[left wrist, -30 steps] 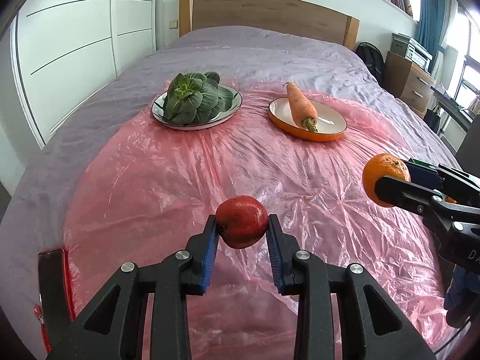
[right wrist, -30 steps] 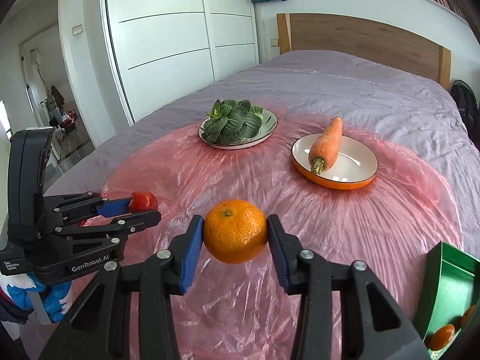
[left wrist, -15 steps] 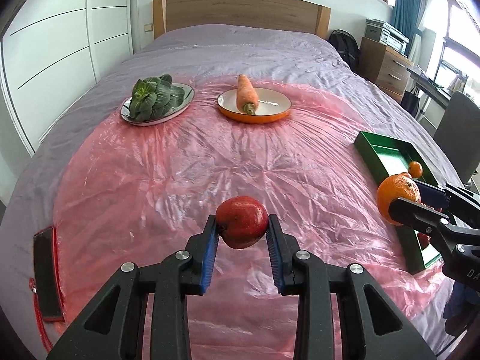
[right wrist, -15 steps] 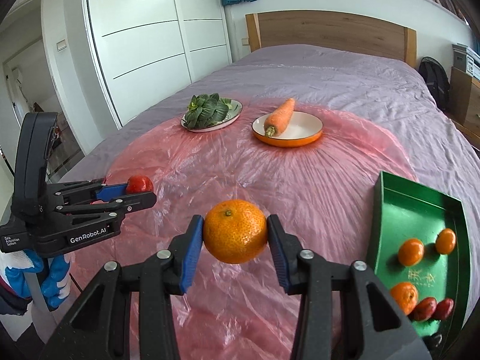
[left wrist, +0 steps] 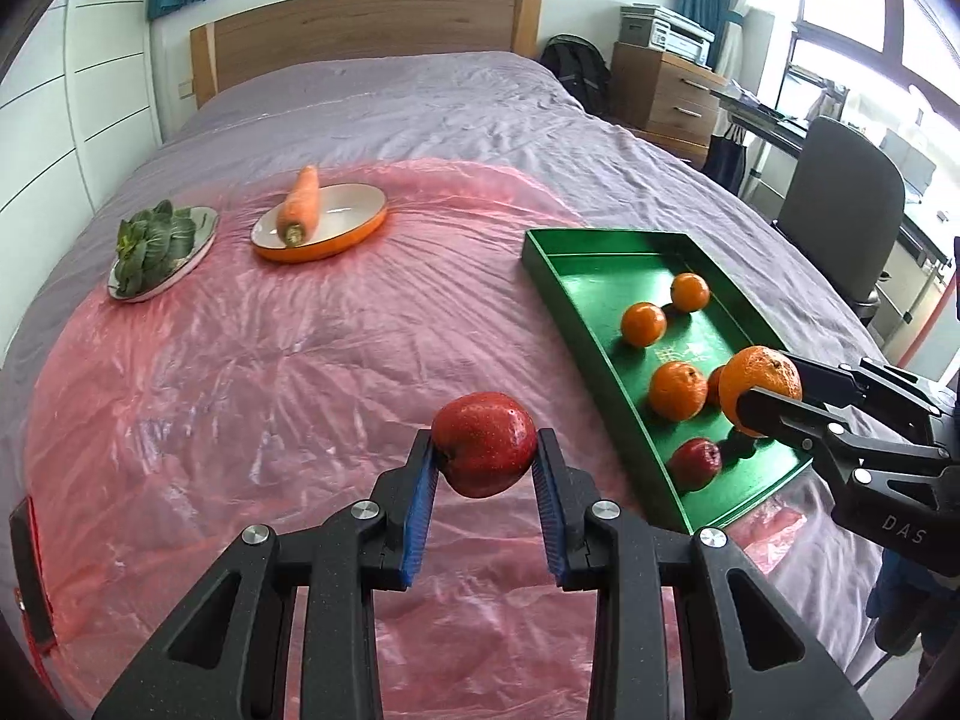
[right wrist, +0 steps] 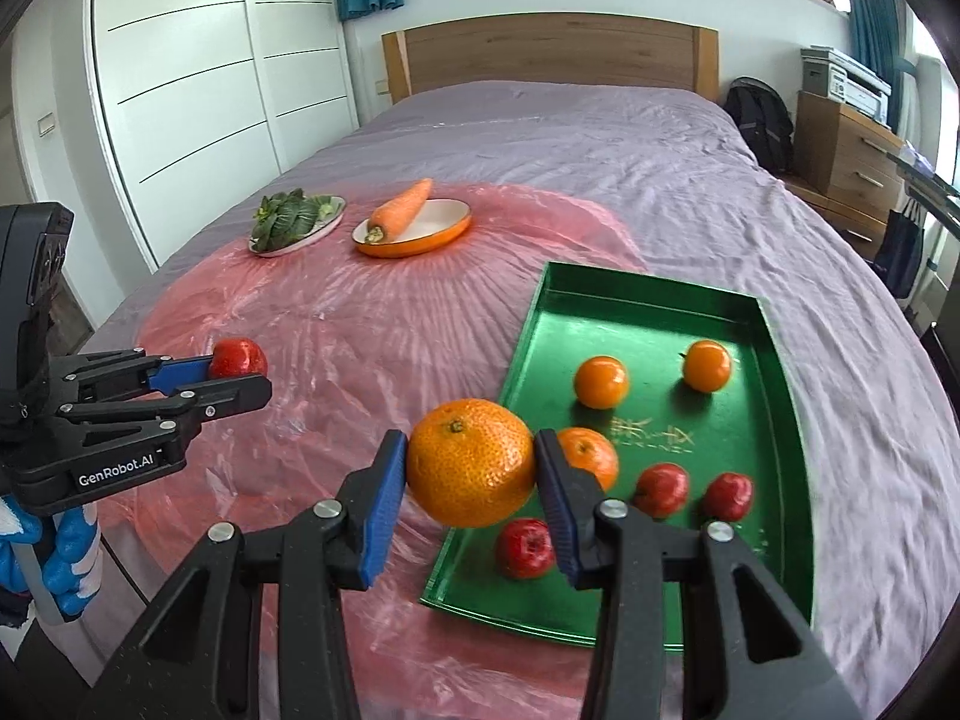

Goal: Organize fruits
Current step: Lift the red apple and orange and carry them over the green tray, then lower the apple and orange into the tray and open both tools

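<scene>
"GenRobot.AI" is printed in white on the body of the left gripper (right wrist: 240, 373) as the right wrist view shows it. On the right gripper (left wrist: 757, 402), seen from the left wrist view, only the letters "DAS" can be read; the rest is cut off at the frame edge. Pale gold characters mark the floor of the green tray (right wrist: 654, 300), too small to read.

The left gripper is clamped on a red apple (left wrist: 483, 444), its blue pads (left wrist: 423, 498) pressing both sides, above the pink plastic sheet (left wrist: 270, 360) just left of the tray. The right gripper grasps a large orange (right wrist: 471, 462), jaws spread wider, over the tray's near left corner.

In the tray lie 3 small oranges and 3 small red apples; the orange nearest the gripper (right wrist: 591, 456) is partly hidden behind the right finger. Farther back, a carrot (right wrist: 401, 210) rests across an orange-rimmed dish (right wrist: 444, 231), and leafy greens (right wrist: 285, 219) sit on a metal plate beside it. At the lower left of the right wrist view, a blue-and-white gloved hand (right wrist: 66, 558) is partly cut off.
</scene>
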The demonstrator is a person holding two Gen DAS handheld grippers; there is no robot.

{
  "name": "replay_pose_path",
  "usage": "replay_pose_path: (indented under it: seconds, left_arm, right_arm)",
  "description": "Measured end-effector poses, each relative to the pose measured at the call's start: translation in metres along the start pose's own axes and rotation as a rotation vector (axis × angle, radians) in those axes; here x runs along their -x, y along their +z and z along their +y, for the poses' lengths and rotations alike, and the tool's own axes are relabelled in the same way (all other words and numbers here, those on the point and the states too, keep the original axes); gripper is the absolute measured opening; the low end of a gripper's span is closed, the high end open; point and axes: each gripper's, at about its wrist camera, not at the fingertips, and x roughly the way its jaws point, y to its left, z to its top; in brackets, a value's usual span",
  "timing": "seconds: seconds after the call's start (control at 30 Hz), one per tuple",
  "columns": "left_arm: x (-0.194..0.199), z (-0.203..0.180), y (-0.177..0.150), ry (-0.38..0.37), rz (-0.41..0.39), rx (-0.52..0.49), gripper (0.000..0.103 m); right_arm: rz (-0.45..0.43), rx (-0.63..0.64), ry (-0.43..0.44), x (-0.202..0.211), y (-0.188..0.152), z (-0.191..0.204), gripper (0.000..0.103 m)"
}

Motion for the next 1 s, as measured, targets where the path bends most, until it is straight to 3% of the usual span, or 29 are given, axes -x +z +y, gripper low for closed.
replay_pose_path:
  seconds: [0.47,1.0]
  left_arm:
    - [-0.052,-0.095,0.011,-0.070,0.038,-0.082,0.027]
    - [-0.086,-0.122,0.006,-0.035,0.057,-0.124,0.029]
  right_arm:
    - [0.027,-0.124,-0.147,-0.006,-0.039,-0.097,0.074]
    - [0.024,-0.143,-0.196,-0.018,-0.051,-0.109,0.078]
